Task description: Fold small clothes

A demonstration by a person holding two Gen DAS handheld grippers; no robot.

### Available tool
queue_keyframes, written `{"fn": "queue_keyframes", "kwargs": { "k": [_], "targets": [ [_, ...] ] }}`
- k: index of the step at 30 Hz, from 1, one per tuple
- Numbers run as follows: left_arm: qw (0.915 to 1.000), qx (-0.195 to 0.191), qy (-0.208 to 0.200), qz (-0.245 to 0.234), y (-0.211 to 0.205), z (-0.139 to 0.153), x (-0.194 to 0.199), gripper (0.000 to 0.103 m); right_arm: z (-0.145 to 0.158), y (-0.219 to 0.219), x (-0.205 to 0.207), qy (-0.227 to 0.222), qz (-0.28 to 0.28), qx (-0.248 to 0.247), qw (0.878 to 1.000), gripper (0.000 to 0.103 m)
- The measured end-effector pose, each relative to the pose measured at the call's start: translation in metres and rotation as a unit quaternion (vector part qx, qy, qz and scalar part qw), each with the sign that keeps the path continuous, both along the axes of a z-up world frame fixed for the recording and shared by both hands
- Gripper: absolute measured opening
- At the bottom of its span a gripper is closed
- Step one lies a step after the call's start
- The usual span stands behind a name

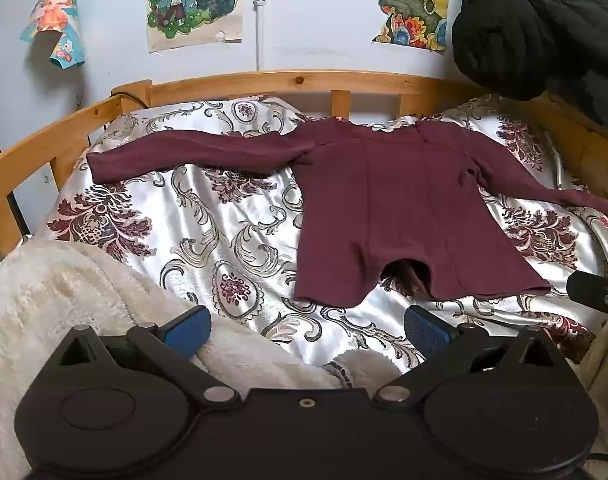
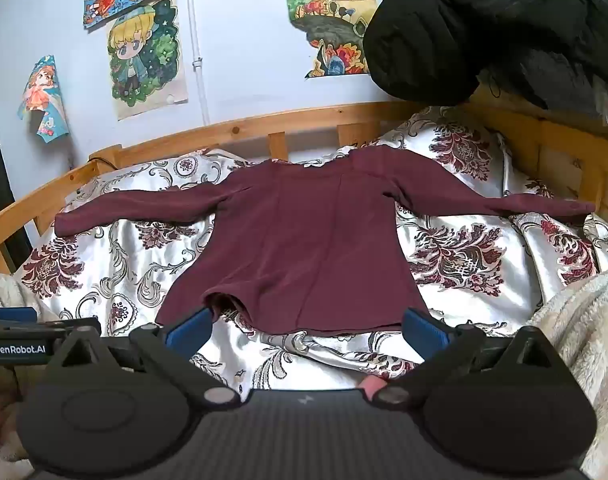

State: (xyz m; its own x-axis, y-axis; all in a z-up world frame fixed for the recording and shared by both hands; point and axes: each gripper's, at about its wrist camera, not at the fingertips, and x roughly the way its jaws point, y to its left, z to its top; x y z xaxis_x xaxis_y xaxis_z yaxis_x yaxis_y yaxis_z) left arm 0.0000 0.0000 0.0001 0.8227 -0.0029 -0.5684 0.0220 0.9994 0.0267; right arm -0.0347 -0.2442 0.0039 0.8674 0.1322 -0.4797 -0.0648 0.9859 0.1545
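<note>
A small maroon long-sleeved top lies flat on the patterned satin bedspread, neck toward the headboard, both sleeves spread out sideways. Its hem has a small lifted fold in the middle. My left gripper hovers open in front of the hem, a little left of the garment, nothing between its blue pads. My right gripper is open too, its blue fingertips just short of the hem, holding nothing. The left gripper's tip shows at the left edge of the right wrist view.
A wooden bed rail runs behind the bedspread. Cream fluffy blankets lie at the near left and right. A black padded jacket hangs at the upper right. Posters hang on the wall.
</note>
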Motion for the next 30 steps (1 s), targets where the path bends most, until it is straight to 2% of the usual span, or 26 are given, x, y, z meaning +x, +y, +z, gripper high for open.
{"fn": "queue_keyframes", "kwargs": {
  "k": [7,15,30],
  "targets": [
    [1.0000,-0.001,0.001,0.001,-0.008,-0.003,-0.002,0.102,0.000,-0.001,0.000,0.000,-0.002,0.014,1.000,0.103],
    [0.9999,-0.004,0.015,-0.002,-0.003,-0.003,0.005,0.102,0.000,0.001,0.000,0.001,-0.003,0.000,1.000,0.103],
    [0.9999,-0.004,0.013,-0.007,-0.007,-0.002,0.004,0.102,0.000,-0.001,0.001,0.003,-0.001,0.003,1.000,0.103]
  ]
}}
